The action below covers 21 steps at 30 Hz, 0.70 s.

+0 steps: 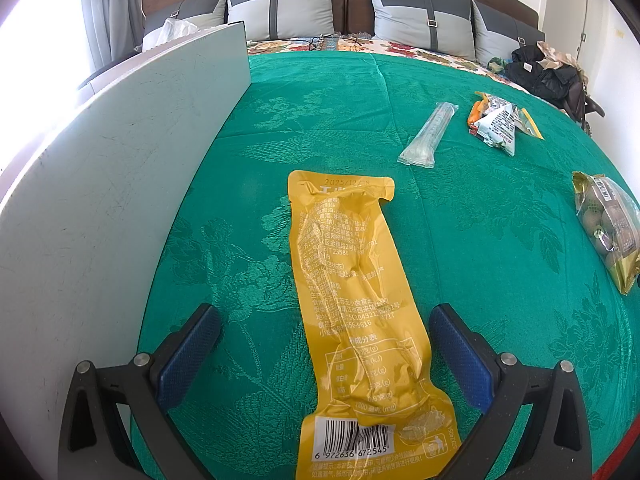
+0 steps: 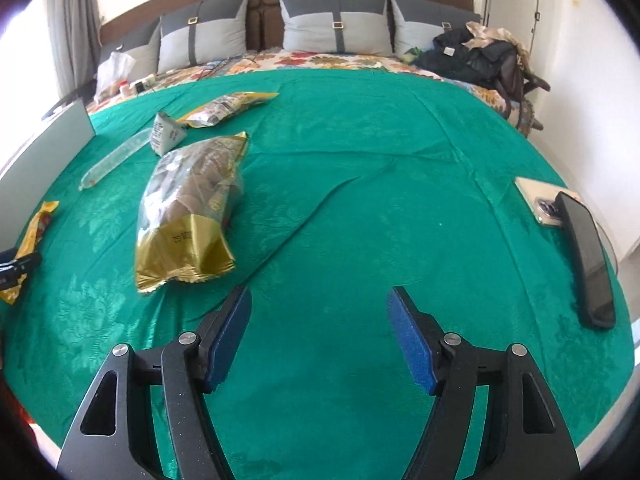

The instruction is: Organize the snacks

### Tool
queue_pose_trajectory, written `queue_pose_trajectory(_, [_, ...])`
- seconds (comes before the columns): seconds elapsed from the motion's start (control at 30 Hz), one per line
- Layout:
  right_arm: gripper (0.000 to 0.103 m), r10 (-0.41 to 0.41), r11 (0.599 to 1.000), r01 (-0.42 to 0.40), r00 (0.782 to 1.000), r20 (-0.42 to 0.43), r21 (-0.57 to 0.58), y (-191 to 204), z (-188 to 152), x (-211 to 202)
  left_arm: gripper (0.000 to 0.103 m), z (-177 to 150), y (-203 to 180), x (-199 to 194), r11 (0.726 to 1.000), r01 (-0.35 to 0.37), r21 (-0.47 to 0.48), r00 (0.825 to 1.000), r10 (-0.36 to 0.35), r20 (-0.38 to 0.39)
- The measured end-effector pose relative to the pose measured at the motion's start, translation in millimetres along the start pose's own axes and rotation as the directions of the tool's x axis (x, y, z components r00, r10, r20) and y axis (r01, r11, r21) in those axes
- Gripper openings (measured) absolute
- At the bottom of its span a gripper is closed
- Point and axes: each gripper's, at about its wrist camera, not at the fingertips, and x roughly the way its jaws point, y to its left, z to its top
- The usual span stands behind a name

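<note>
Support: bed, covered with green patterned cloth (image 2: 360, 208); floral sheet (image 2: 320, 60) exposed at head end. Lying directly on the cloth: yellow snack packet (image 1: 352, 308), clear tube-shaped packet (image 1: 428, 134), small pile of mixed packets (image 1: 500, 120), gold bag of round snacks (image 2: 192, 208), two phones (image 2: 568, 236) near right edge, grey board (image 1: 100, 208) along left edge.

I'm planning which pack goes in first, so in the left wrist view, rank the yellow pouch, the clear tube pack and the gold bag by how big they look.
1. yellow pouch, though it lies nearest the camera.
2. gold bag, cut off by the edge, so unsure.
3. clear tube pack, lying farther away.
</note>
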Motion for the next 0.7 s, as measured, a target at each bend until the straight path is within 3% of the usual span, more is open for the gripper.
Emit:
queue_pose_trajectory(0.2, [0.075, -0.011, 0.999, 0.012, 0.999, -0.037, 0.047, -17.4, -5.2, 8.8, 0.103, 0.1, 0.0, 0.1, 1.000, 0.001, 0.000, 1.000, -0.001, 0.000])
queue_pose_trajectory(0.37, [0.084, -0.011, 0.997, 0.014, 0.999, -0.035, 0.077, -22.6, -8.4, 11.0, 0.103, 0.0, 0.0, 0.2, 1.000, 0.001, 0.000, 1.000, -0.001, 0.000])
queue_pose_trajectory(0.7, [0.085, -0.014, 0.997, 0.016, 0.999, -0.034, 0.076, -21.3, -9.4, 11.2, 0.103, 0.0, 0.2, 0.3, 1.000, 0.001, 0.000, 1.000, -0.001, 0.000])
